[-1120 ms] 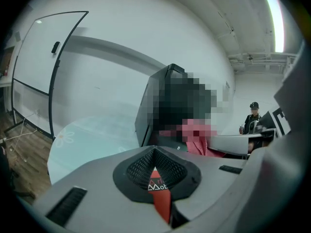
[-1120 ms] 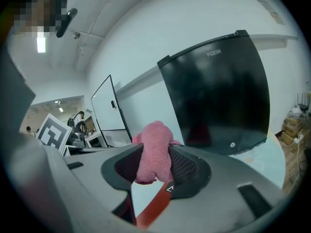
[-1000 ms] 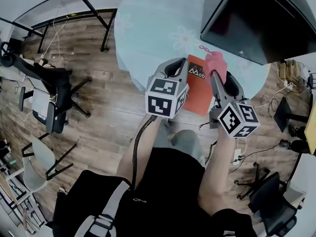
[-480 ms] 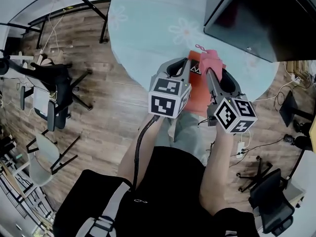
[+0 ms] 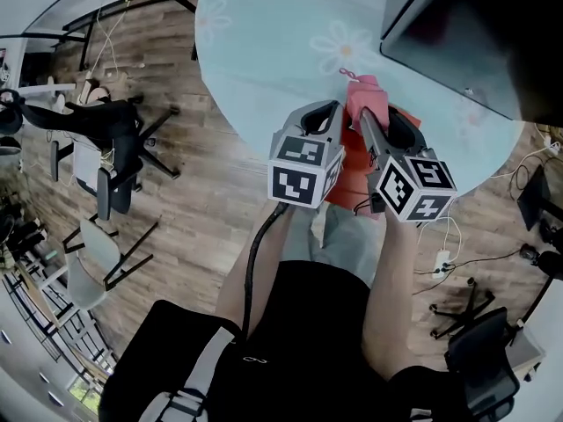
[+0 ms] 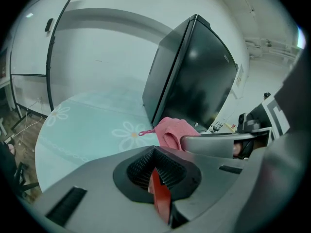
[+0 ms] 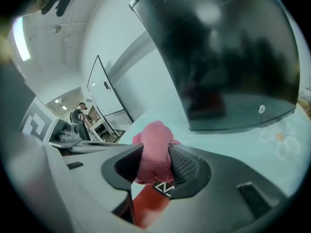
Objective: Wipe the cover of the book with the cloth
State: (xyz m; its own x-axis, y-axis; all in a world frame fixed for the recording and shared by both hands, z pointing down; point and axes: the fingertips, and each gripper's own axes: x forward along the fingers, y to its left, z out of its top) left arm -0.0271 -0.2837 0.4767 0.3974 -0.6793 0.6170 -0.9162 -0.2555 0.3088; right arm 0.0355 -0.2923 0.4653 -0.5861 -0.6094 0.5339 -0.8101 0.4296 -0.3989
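A red book (image 5: 352, 170) lies at the near edge of the round table (image 5: 264, 51), mostly hidden under both grippers. My left gripper (image 5: 325, 114) is shut on the book's edge; in the left gripper view a thin red strip of the book (image 6: 159, 198) sits between the jaws of the left gripper (image 6: 158, 171). My right gripper (image 5: 368, 120) is shut on a pink cloth (image 5: 365, 95) that bunches out past its tips. In the right gripper view the cloth (image 7: 153, 152) fills the right gripper (image 7: 155, 166), right above the book's cover (image 7: 148, 203).
A large black monitor (image 5: 466, 25) stands at the table's far right, close behind the cloth. The table has a pale blue flowered cover. Office chairs (image 5: 106, 139) stand on the wood floor to the left, and cables lie at the right.
The right gripper has carried the pink cloth leftward and farther across the book, ending close beside the left gripper. The left gripper has stayed on the book.
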